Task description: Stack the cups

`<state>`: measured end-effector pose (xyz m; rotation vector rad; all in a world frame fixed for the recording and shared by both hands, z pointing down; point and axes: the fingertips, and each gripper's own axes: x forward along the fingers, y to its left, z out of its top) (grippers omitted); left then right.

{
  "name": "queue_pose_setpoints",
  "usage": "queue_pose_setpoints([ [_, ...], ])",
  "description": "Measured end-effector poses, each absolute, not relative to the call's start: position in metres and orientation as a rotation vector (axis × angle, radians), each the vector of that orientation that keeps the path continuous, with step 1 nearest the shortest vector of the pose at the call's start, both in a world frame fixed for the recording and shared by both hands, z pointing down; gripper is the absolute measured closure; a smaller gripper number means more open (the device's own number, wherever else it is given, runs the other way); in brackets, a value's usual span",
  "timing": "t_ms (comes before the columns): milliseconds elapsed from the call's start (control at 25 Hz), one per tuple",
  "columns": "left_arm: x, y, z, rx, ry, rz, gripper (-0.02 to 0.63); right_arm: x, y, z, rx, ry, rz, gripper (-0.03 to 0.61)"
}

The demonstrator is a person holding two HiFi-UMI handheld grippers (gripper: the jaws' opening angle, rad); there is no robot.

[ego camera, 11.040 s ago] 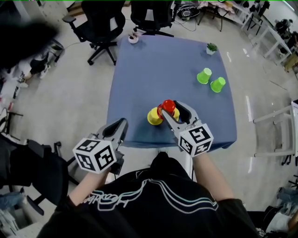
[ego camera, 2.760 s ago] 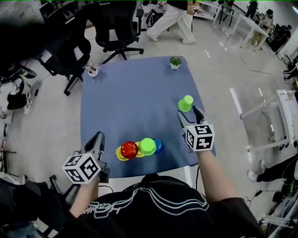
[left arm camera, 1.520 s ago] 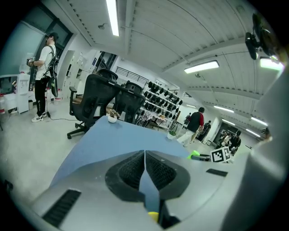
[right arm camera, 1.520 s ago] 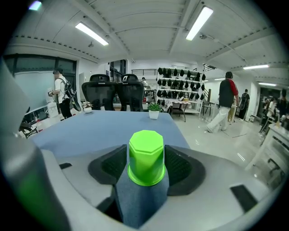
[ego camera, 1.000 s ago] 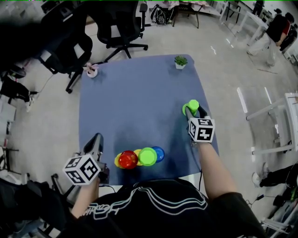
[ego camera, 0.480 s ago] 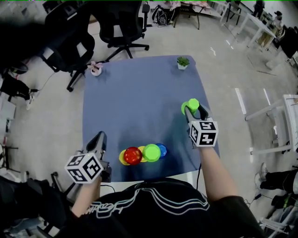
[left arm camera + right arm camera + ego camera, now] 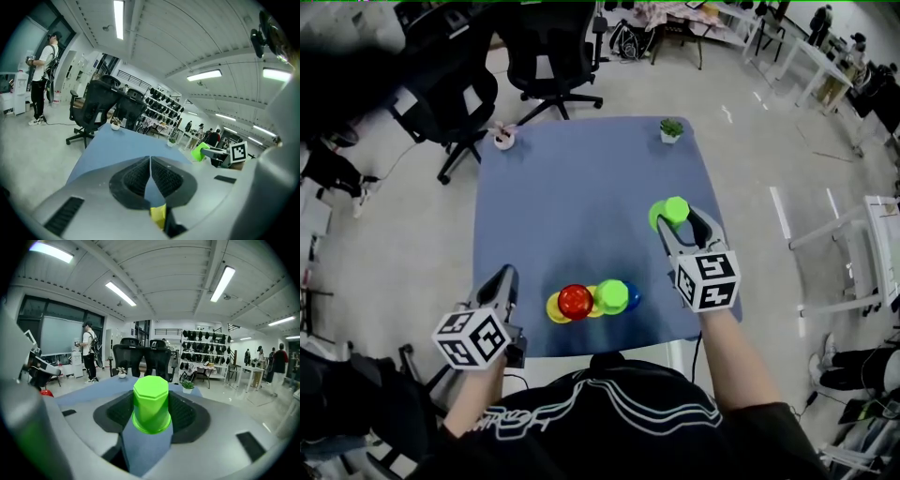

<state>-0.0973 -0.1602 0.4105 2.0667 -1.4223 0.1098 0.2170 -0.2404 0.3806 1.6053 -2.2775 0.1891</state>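
Note:
My right gripper is shut on an upside-down green cup, held over the right side of the blue table. In the right gripper view the green cup sits squarely between the dark pads. Near the table's front edge stands a cluster of upturned cups: yellow, red, green and blue. My left gripper hovers at the front left corner, shut and holding nothing. In the left gripper view its jaws meet at the tips.
A small potted plant stands at the table's far right corner, a small white pot at the far left. Black office chairs sit beyond the far edge. A white table frame is on the right.
The right gripper, with the green cup in it, has risen a little and shifted left toward the cup cluster. The left gripper has stayed where it was.

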Motion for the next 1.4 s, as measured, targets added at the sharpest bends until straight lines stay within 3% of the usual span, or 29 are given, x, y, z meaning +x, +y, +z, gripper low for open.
queue_pose_setpoints([
  [640, -0.131, -0.104, 0.394, 2.079, -1.434, 0.033, 0.583, 0.123, -0.175, 0.335, 1.394, -2.448, 0.087, 0.333],
  [1400, -0.161, -0.052, 0.39, 2.084, -1.434, 0.038, 0.583, 0.049, -0.102, 0.342, 1.108, -2.512, 0.12, 0.333],
])
